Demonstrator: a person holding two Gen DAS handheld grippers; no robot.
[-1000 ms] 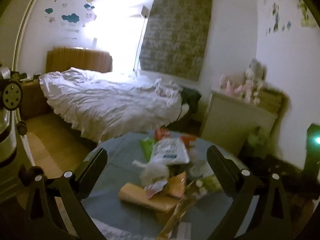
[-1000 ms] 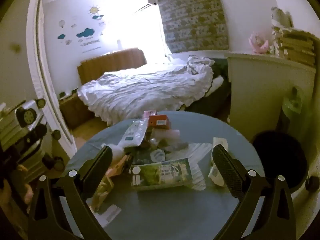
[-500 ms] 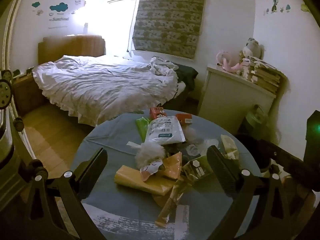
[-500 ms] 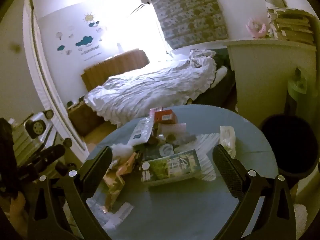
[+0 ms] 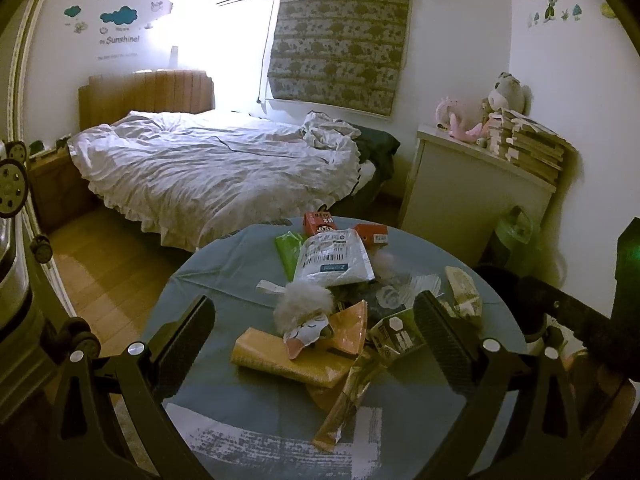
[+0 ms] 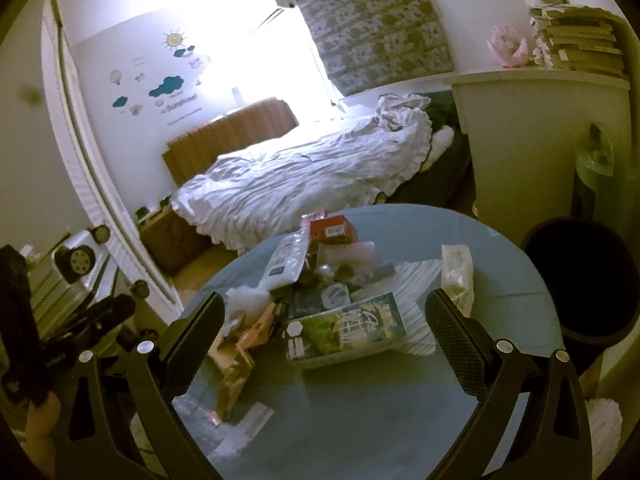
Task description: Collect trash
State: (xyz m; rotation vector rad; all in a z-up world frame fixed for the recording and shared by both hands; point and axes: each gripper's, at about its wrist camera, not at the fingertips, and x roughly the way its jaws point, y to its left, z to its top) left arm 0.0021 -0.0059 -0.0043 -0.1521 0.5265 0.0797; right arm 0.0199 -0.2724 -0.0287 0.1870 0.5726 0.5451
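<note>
Trash (image 5: 328, 320) heaped on the round desk (image 5: 224, 272).
White mailer (image 5: 332, 256), yellow pack (image 5: 280, 356), green carton (image 6: 344, 332), red boxes (image 5: 320, 222) and wrappers lie overlapping mid-desk.

Near table (image 6: 360, 408) bare; trash pile (image 5: 328, 312) blocks centre.

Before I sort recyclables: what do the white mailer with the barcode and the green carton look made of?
The white mailer looks like thin glossy plastic film: wrinkled, shiny, with a printed label. The green carton looks like coated, printed paperboard: flat faces, sharp edges, a slight sheen.
</note>
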